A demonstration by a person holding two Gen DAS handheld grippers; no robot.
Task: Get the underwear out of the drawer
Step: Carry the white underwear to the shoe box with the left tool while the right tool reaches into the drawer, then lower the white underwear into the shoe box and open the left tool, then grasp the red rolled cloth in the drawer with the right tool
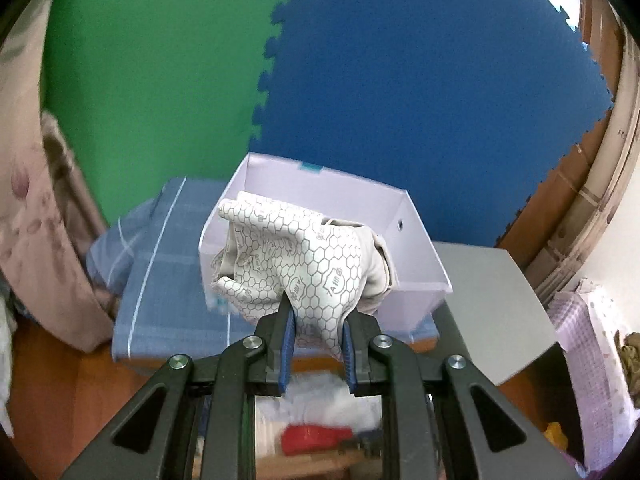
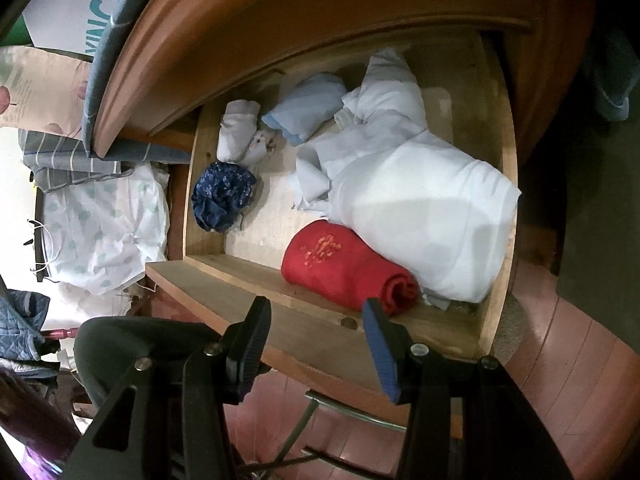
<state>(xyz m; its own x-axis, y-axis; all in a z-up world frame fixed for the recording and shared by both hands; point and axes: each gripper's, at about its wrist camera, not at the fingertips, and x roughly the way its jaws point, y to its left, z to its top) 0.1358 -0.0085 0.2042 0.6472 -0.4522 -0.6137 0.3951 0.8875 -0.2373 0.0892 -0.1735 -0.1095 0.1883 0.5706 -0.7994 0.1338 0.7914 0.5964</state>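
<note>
My left gripper (image 1: 319, 312) is shut on a pale grey piece of underwear (image 1: 296, 248) printed with a honeycomb pattern. It hangs bunched in the air in front of an open white box (image 1: 416, 240). In the right wrist view the wooden drawer (image 2: 502, 152) stands pulled out. Inside lie a red rolled cloth (image 2: 340, 264), a big white bundle (image 2: 420, 208), a dark blue patterned piece (image 2: 222, 194), a light blue fold (image 2: 308, 106) and a small white roll (image 2: 238, 132). My right gripper (image 2: 316, 308) hovers open over the drawer's front board, with nothing between its fingers.
The white box rests on a blue striped folded cloth (image 1: 160, 280) beside a grey board (image 1: 492, 300). Green (image 1: 160, 60) and blue foam mats (image 1: 420, 80) cover the wall behind. A floral curtain (image 1: 36, 200) hangs at left. A metal bar (image 2: 352, 410) sits below the drawer front.
</note>
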